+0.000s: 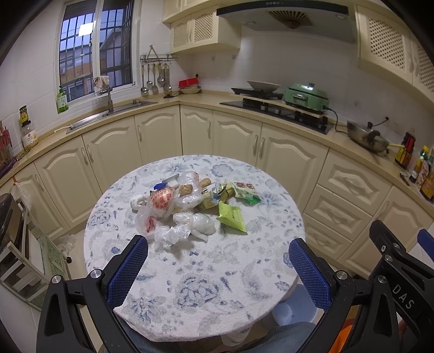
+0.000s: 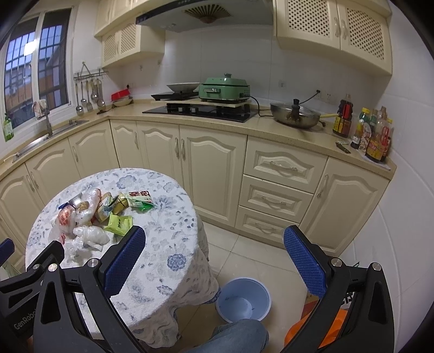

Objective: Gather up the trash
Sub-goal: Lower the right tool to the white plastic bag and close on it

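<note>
Hovering over round floral-cloth table [image 1: 206,274] in cream kitchen — both grippers [image 1: 217,260] [image 2: 214,252] spread wide, empty.

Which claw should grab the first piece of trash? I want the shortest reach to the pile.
Left, probably. The left claw is open and aimed straight over the table at the trash pile. The right claw is open too, but looks past the table edge at the floor and blue bin.

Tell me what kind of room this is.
A home kitchen, most likely: a sink under the window, a gas hob beneath a range hood, and cream cabinets along the counter. The trash lies on a round table.
</note>
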The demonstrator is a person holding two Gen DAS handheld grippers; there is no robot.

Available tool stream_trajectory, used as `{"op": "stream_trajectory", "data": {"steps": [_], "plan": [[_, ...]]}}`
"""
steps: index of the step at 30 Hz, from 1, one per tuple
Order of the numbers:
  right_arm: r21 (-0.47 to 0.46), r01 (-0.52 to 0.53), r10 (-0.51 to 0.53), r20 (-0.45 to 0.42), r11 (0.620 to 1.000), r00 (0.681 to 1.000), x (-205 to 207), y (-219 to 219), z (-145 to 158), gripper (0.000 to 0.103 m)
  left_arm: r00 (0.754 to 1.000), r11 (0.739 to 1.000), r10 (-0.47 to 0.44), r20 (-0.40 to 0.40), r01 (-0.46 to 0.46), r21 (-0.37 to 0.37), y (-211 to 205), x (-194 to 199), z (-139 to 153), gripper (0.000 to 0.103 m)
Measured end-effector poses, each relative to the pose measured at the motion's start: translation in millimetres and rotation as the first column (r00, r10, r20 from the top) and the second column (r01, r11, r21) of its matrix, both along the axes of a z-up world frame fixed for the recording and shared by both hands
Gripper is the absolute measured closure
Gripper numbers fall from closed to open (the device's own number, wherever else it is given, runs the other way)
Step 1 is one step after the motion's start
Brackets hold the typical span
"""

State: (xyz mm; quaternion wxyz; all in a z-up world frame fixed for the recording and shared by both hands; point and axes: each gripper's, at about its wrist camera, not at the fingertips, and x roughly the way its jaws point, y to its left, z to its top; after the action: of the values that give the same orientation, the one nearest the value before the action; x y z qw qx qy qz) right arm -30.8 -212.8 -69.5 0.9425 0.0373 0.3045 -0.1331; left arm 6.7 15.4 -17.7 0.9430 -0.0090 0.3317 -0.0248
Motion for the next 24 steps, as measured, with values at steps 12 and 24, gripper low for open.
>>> {"op": "stream_trajectory", "data": {"steps": [12, 24], "plan": [[0.004, 0.026, -0.026, -0.058, 1.000, 0.998, 7.5, 13.3, 7.7, 0.000, 0.999, 0.999, -0.048, -0.017, 0.048, 0.008, 17.9, 3.4, -4.4, 0.001], [-0.042, 0.031, -0.037, -0.162, 0.999, 0.986, 23.8, 54.3, -8.4, 0.000, 0.990, 0.997, -0.067, -0.123, 0.064, -0.032, 62.8, 27.6, -28.9, 0.002]]}}
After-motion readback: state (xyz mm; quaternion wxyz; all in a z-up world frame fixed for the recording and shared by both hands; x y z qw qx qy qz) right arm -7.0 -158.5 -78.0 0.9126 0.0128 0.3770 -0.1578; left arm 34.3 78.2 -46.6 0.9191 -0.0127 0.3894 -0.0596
